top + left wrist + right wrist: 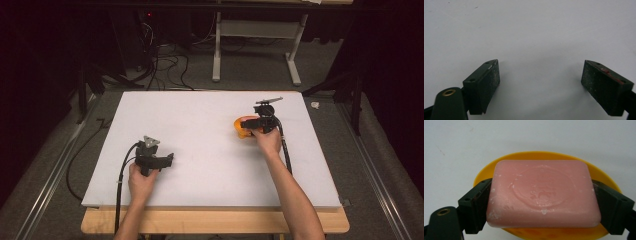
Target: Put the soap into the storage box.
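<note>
A pink bar of soap (544, 193) with a round stamped mark sits between the two jaws of my right gripper (541, 206), which press its short sides. Under and behind the soap lies a round orange-yellow dish (544, 156). In the high view the right gripper (256, 125) is at the right middle of the white board, over the orange dish (242, 125). My left gripper (167, 161) rests low at the board's left front; in its own view the left gripper (540, 80) has its jaws wide apart over bare white surface.
The white board (210, 115) lies on a wooden table (215, 221). Beyond it stand a white table frame (255, 30) and loose cables (165, 65) on grey carpet. Metal rails (45, 185) run along both sides.
</note>
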Demonstrator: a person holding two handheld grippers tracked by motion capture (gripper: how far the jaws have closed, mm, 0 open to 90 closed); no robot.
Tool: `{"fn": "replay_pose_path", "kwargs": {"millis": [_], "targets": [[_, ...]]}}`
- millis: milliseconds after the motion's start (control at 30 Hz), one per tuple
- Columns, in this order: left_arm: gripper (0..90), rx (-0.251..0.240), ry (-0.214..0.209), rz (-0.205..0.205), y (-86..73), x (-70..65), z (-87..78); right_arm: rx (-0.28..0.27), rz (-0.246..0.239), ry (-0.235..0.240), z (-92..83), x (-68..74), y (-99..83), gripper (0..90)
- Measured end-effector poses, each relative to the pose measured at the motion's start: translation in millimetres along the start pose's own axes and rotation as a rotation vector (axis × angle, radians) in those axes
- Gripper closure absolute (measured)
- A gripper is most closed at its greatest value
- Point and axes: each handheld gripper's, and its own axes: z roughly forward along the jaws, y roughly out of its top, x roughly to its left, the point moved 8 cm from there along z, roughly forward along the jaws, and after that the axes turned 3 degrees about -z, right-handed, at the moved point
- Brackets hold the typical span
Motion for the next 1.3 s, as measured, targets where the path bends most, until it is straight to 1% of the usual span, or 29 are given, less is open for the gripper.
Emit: {"fn": "replay_pose_path", "kwargs": {"millis": [67,167,233,267,367,433,533,633,767,833,900,967,1167,1300], "targets": [[15.9,0.0,0.0,0.0,0.0,0.0,0.0,0.002,0.004,0.003,0.4,0.3,-0.5,13.5],[15.9,-0.002,0.001,0.0,0.1,0.0,0.1,0.009,0.004,-0.008,0.3,0.1,-1.4,13.4],[15.9,-0.003,0.001,-0.001,0.1,0.0,0.2,0.003,0.006,-0.012,-0.7,0.9,-0.9,12.9],[15.9,-0.004,0.001,-0.001,0.2,0.0,0.3,-0.014,0.003,-0.01,-2.3,1.4,0.8,13.0],[15.9,0.0,-0.001,0.0,0.0,-0.1,0.0,-0.067,0.022,0.014,-12.5,3.7,6.8,13.6],[15.9,0.001,-0.001,0.001,0.0,-0.1,-0.1,-0.077,0.016,0.045,-16.8,7.0,7.5,13.4],[15.9,0.001,-0.001,0.0,0.0,-0.1,-0.1,-0.074,-0.014,0.031,-20.4,9.6,6.2,13.5],[15.9,0.0,-0.001,0.0,0.0,-0.1,-0.1,-0.084,-0.035,0.019,-24.3,10.3,6.5,13.5],[15.9,0.0,-0.001,0.0,0.0,-0.1,0.0,-0.108,-0.055,0.016,-31.5,11.4,7.5,13.5],[15.9,0.0,0.0,0.0,0.0,0.0,0.0,-0.126,-0.076,0.012,-36.4,13.0,7.4,13.6],[15.9,0.001,-0.001,0.001,0.0,0.0,0.0,-0.155,-0.096,0.025,-42.2,14.9,6.6,13.6],[15.9,0.0,0.0,0.0,0.0,0.0,0.0,-0.162,-0.102,0.025,-46.0,14.8,5.4,13.8],[15.9,0.0,0.0,0.0,0.0,0.0,0.0,-0.211,-0.126,0.042,-60.5,15.3,3.1,14.5],[15.9,0.001,-0.001,0.0,0.0,0.0,0.0,-0.227,-0.143,0.05,-70.0,16.6,1.7,14.8]]}}
